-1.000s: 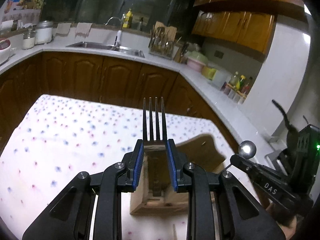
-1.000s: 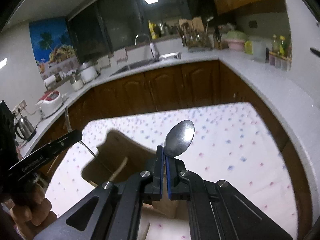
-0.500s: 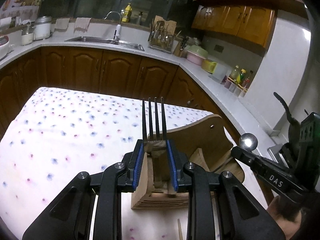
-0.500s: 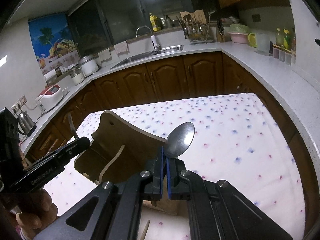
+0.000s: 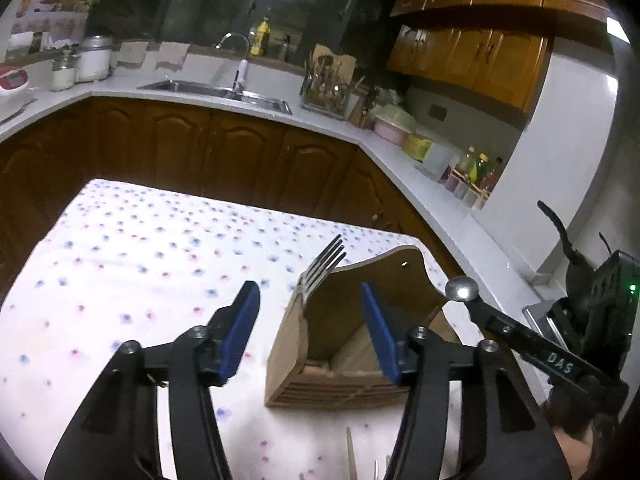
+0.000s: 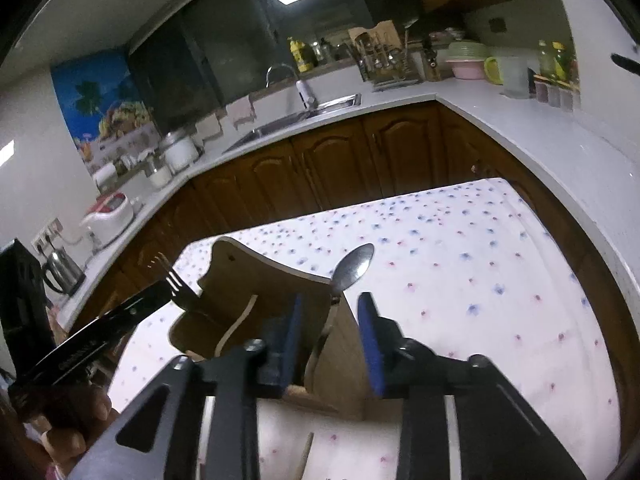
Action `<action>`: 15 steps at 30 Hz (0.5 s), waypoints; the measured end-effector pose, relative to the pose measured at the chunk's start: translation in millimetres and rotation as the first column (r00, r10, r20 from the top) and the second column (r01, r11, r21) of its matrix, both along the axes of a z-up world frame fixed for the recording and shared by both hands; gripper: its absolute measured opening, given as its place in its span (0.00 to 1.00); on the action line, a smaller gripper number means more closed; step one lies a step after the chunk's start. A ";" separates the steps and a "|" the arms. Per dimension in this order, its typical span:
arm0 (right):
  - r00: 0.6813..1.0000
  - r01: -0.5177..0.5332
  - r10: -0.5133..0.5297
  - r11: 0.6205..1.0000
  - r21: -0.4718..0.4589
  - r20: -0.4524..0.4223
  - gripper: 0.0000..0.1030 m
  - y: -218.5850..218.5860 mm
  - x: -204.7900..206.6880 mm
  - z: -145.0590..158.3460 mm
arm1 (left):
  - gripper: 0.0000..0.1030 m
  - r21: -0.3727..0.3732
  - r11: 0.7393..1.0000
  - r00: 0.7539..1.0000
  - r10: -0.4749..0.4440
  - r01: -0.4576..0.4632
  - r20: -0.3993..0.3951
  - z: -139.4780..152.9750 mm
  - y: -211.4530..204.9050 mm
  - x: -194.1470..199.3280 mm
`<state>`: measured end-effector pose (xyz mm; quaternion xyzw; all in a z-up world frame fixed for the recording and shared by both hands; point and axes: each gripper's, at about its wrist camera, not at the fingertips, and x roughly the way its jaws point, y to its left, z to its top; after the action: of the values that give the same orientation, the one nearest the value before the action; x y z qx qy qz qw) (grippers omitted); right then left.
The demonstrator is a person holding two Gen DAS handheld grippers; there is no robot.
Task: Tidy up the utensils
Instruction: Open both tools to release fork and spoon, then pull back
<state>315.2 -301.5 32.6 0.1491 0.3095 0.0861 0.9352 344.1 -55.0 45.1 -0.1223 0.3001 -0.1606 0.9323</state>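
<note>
Now my left gripper is opening, nothing pressed between its blue pads; the fork leans free in the wooden holder, tines up. My right gripper is opening too, and the spoon stands loose in the holder's other side. Under them lies a flower-dotted tablecloth, with dark kitchen cabinets and a sink beyond. A thin stick lies just before the holder.

Both wrist cameras are looking slightly downward, close over the wooden utensil holder, sharing the table.
</note>
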 end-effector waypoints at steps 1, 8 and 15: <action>1.000 0.003 -0.003 1.000 0.005 0.003 0.37 -0.9 -3.6 1.0 | 0.59 0.002 1.000 1.000 0.008 -0.008 0.001 0.8 4.6 -4.4; 0.997 0.038 -0.044 0.996 0.083 0.069 0.88 -13.1 -54.2 6.1 | 0.74 0.001 0.997 0.997 0.072 -0.072 -0.011 -6.9 36.8 -55.0; 0.991 0.079 -0.087 0.994 0.077 0.101 0.88 -10.6 -114.4 -2.4 | 0.74 0.009 0.994 0.993 0.109 -0.108 -0.053 -27.9 61.3 -111.4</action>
<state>200.8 -312.2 30.2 0.1913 0.2504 0.0660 0.9468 232.6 6.3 17.2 -0.1400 0.3184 -0.1055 0.9316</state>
